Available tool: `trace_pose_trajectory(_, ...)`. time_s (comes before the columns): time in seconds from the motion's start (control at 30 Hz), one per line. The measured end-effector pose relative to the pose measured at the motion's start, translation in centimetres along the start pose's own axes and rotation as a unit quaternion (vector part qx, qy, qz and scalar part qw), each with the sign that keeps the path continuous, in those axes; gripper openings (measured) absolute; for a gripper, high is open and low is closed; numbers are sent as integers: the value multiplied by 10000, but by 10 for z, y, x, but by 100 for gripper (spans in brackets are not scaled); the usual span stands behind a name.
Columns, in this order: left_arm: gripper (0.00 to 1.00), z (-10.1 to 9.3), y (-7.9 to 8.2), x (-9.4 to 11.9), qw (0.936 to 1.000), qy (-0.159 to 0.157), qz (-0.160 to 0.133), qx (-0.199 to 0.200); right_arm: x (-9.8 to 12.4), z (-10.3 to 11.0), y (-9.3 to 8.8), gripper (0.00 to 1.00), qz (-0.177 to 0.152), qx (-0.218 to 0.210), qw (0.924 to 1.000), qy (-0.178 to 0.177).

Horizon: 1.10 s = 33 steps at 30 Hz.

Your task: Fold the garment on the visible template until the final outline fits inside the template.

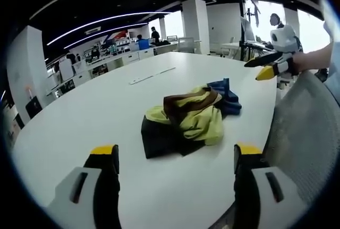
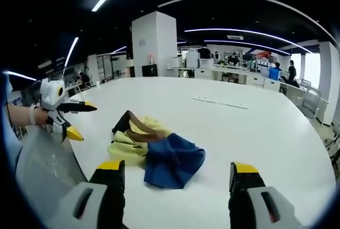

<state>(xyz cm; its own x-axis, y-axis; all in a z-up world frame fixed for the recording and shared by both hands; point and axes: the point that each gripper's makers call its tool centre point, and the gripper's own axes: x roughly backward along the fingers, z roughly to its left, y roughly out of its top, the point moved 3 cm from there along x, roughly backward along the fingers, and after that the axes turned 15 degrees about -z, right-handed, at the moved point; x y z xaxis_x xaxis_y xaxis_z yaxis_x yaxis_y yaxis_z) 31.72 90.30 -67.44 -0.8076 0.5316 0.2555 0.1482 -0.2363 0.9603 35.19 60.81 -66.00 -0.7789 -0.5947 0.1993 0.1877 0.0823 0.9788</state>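
A crumpled garment with yellow, brown, blue and black panels lies in a heap on the white table. In the left gripper view, my left gripper stands open just short of the heap, nothing between its jaws. My right gripper hovers beyond the table's far right edge, held by a hand, jaws apart. In the right gripper view the garment shows its blue part nearest, with my right gripper open above the table. My left gripper hangs open at the left. No template outline can be made out.
A grey mesh chair back stands against the table edge, also seen as the chair back. A thin pale strip lies flat on the far tabletop, the same strip. Desks, pillars and people fill the office behind.
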Motion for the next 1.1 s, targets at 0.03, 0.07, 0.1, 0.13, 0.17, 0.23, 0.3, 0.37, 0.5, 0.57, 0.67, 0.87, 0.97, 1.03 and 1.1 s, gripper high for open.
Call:
trace_pose_trajectory(0.03,86,-1,0,0,10000,-21,2,-10,0,0,0,80,-3,-10,10000,-5)
trace_pose_trajectory(0.07,85,-1,0,-1,10000,-43,3,-16,0,-1,0,80,-13,-22,10000,-18)
trace_pose_trajectory(0.1,84,-2,1,-1,10000,-53,-4,-8,0,-1,1,80,-25,-28,10000,-26)
trace_pose_trajectory(0.13,84,-2,1,-1,10000,-60,-19,3,0,-1,1,80,-33,-29,10000,-26)
trace_pose_trajectory(0.17,84,-2,1,-1,10000,-55,-15,11,0,-1,1,80,-40,-24,10000,-29)
trace_pose_trajectory(0.23,83,-1,1,0,10000,-44,1,-10,1,-1,1,79,-33,23,10000,-46)
trace_pose_trajectory(0.3,83,0,1,0,10000,-23,1,7,1,-2,1,78,-21,39,10000,-51)
trace_pose_trajectory(0.37,82,1,2,0,10000,17,-35,38,1,-2,4,76,-102,0,9999,-72)
trace_pose_trajectory(0.5,80,6,4,0,9994,113,-96,309,3,-6,5,74,-121,-18,9998,-151)
trace_pose_trajectory(0.57,81,11,5,-2,9993,98,-166,327,4,-8,5,72,-139,-70,9997,-180)
trace_pose_trajectory(0.67,81,23,4,-10,10000,-8,52,-77,4,-9,7,71,-205,-210,9994,-191)
trace_pose_trajectory(0.87,78,45,23,-33,9997,-25,-260,12,-4,-11,22,68,-389,-222,9990,-96)
trace_pose_trajectory(0.97,74,47,18,-43,9996,-47,-275,68,-13,-15,28,63,-424,-174,9989,37)
trace_pose_trajectory(1.03,71,45,14,-49,9996,-97,-248,73,-20,-18,27,59,-286,16,9994,175)
trace_pose_trajectory(1.1,65,39,7,-53,9997,-227,-120,50,-26,-21,24,55,-175,216,9992,296)
